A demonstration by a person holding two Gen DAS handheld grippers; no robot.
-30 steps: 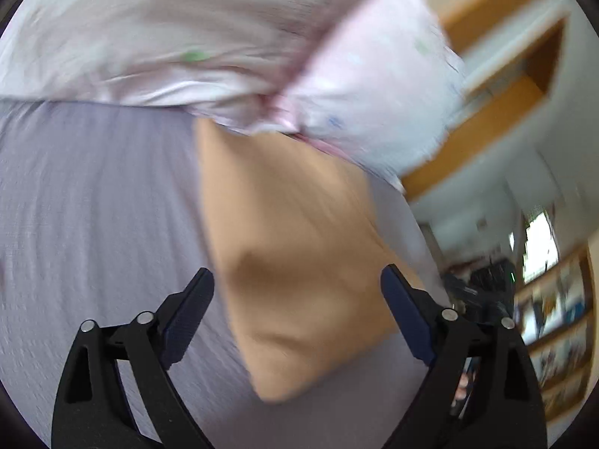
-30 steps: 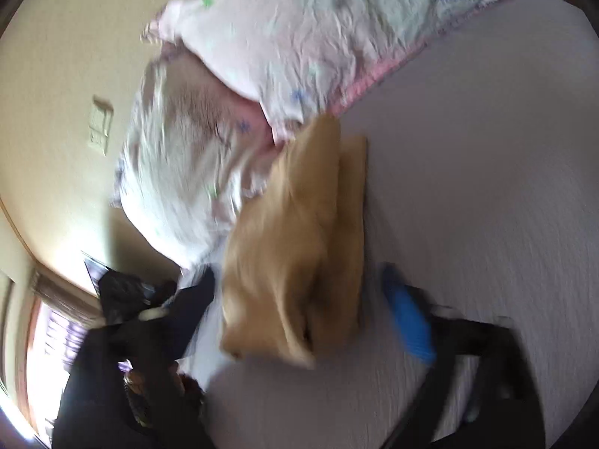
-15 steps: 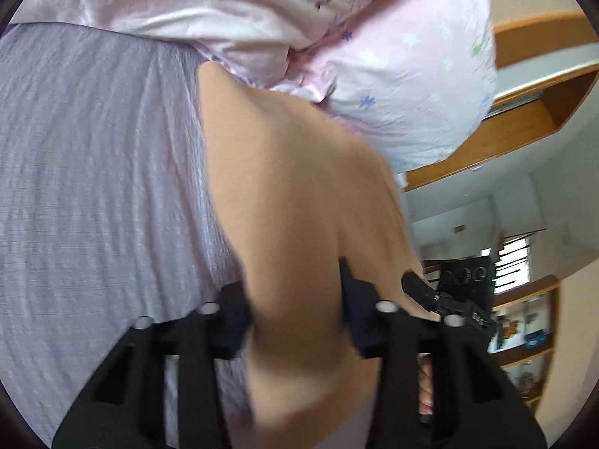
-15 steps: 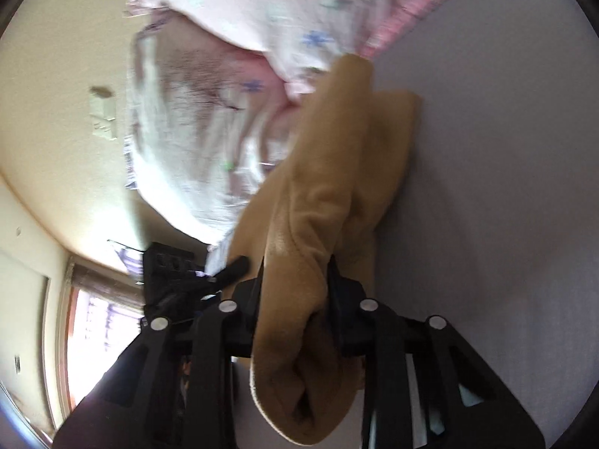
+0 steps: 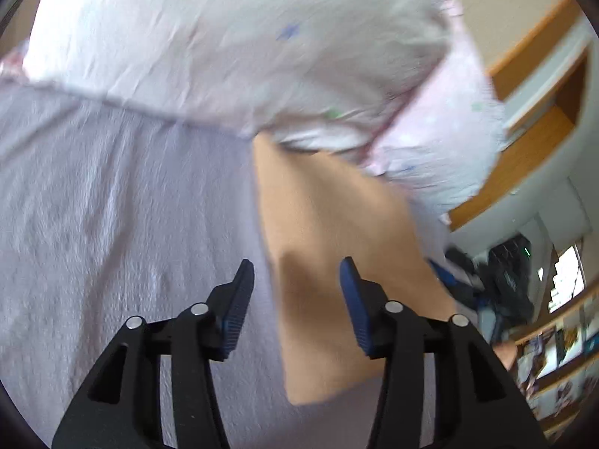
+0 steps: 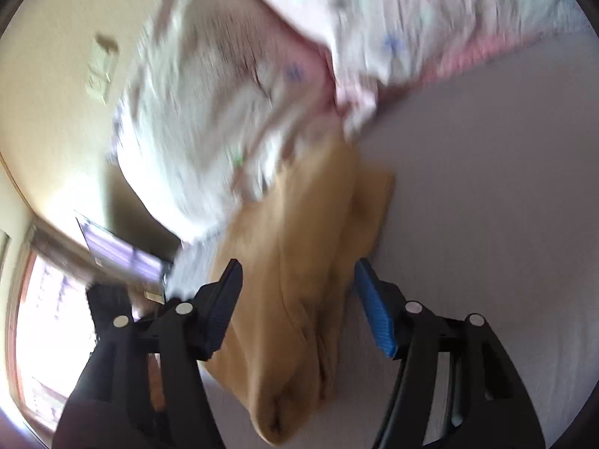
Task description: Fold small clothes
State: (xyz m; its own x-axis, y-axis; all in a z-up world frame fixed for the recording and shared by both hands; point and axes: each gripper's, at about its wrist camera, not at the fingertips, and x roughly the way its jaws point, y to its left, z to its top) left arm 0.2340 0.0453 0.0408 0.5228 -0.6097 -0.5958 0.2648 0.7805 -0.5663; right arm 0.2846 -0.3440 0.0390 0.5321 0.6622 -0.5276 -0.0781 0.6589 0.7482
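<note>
A folded tan garment (image 5: 337, 262) lies on the lavender bedsheet (image 5: 112, 224), its far end against the pink star-print pillows (image 5: 243, 48). My left gripper (image 5: 295, 273) is open, its jaws standing over the garment's near left edge. In the right wrist view the same tan garment (image 6: 299, 280) lies folded in thick layers. My right gripper (image 6: 297, 275) is open, its jaws standing on either side of it. Both views are blurred by motion.
Pillows (image 6: 262, 75) fill the far side of the bed. Past the bed's edge are a wooden shelf unit (image 5: 539, 119), dark equipment (image 5: 513, 277), a bright window (image 6: 41, 299) and a wall switch (image 6: 101, 63). The sheet (image 6: 486, 224) spreads to the right.
Both grippers were shut on the tan garment half a second ago and have since opened and let it go. It now lies on the sheet and both grippers have drawn back.
</note>
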